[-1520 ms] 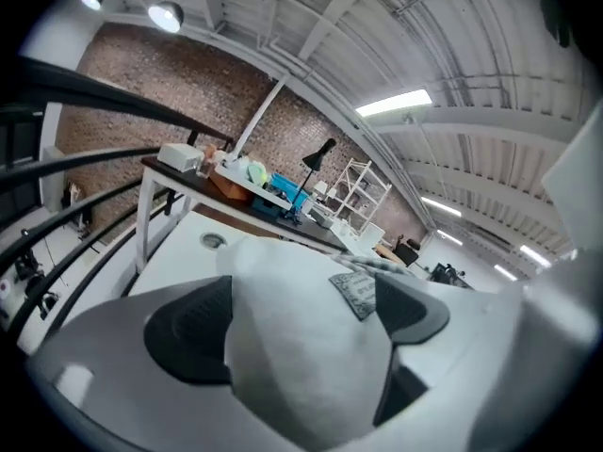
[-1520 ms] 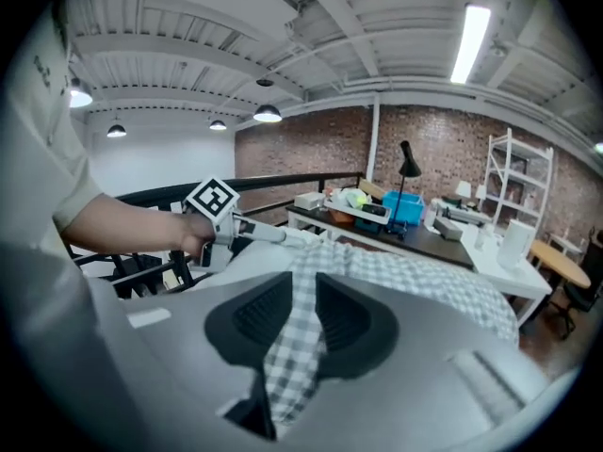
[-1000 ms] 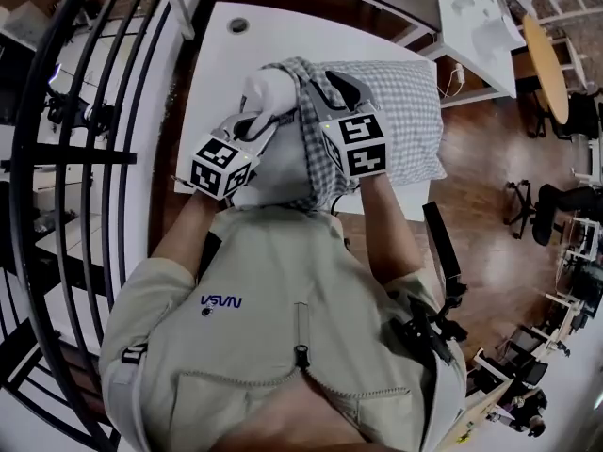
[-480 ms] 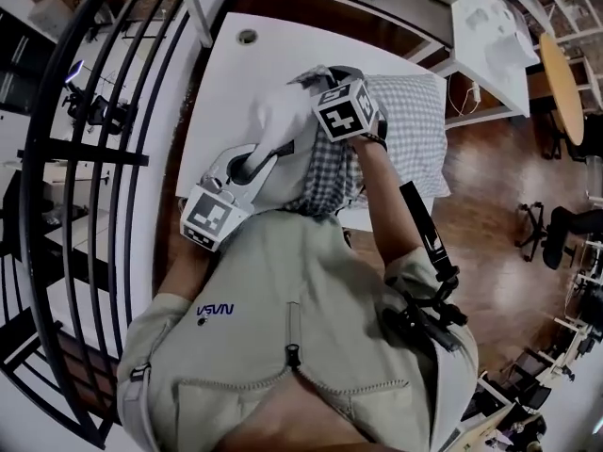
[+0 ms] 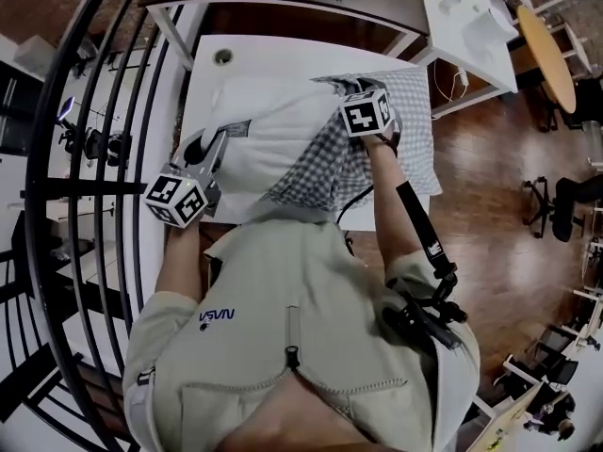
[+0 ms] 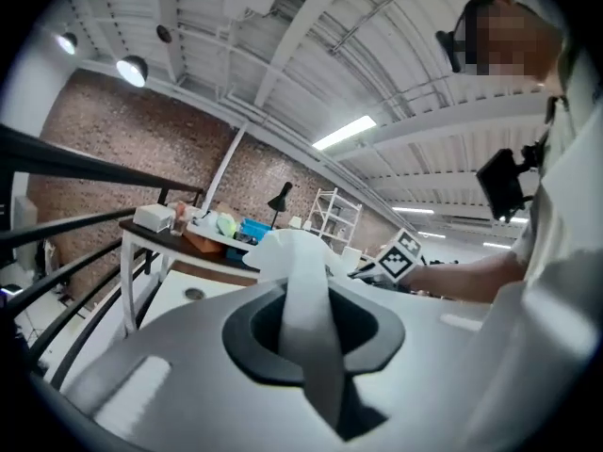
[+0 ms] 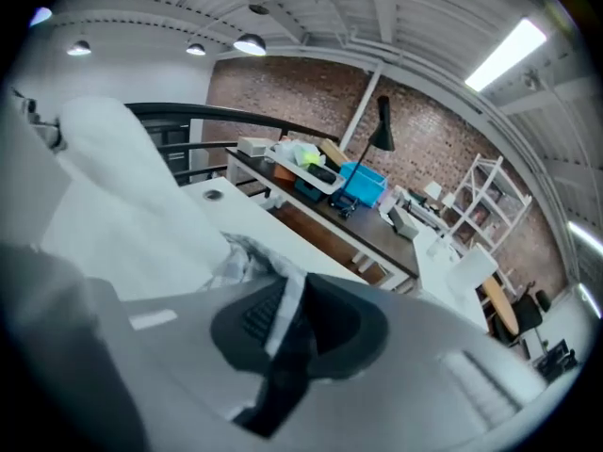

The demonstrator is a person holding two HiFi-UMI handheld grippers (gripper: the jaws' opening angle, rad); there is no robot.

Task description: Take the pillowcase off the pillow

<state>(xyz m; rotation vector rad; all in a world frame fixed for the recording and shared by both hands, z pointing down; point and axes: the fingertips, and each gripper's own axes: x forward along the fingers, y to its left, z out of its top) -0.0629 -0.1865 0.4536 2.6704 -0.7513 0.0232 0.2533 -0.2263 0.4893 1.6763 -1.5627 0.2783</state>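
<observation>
While the head view looks steeply down on the white table [image 5: 283, 55], the pillow [image 5: 273, 125] lies across it with its long axis running from the lower left of the frame up toward the right. Its bare white end is at the left. The checked pillowcase [image 5: 405, 135] is bunched over the right-hand end and trails down toward the person. The left gripper [image 5: 215, 143] sits at the bare end, left of centre. The right gripper [image 5: 356, 90] sits at the gathered edge of the case, right of centre, so the two are well apart along that axis.

Seen along the left gripper's own jaws, a fold of plain white fabric rises straight up through the gap. The jaws are closed tight on it, so this gripper has the pillow itself. The right gripper's marker cube shows beyond, at centre right.

Seen along the right gripper's jaws, a thin strip of faintly checked cloth runs between them, with more of it crumpled just above. These jaws have just been closing and now pinch the pillowcase edge. The pillow's white bulk fills the left of that frame.

By my reading, the next move turns on this line-up. The case lies on the right gripper's side, so it should slide off toward the right along the pillow's length while the left gripper anchors the bare end.
</observation>
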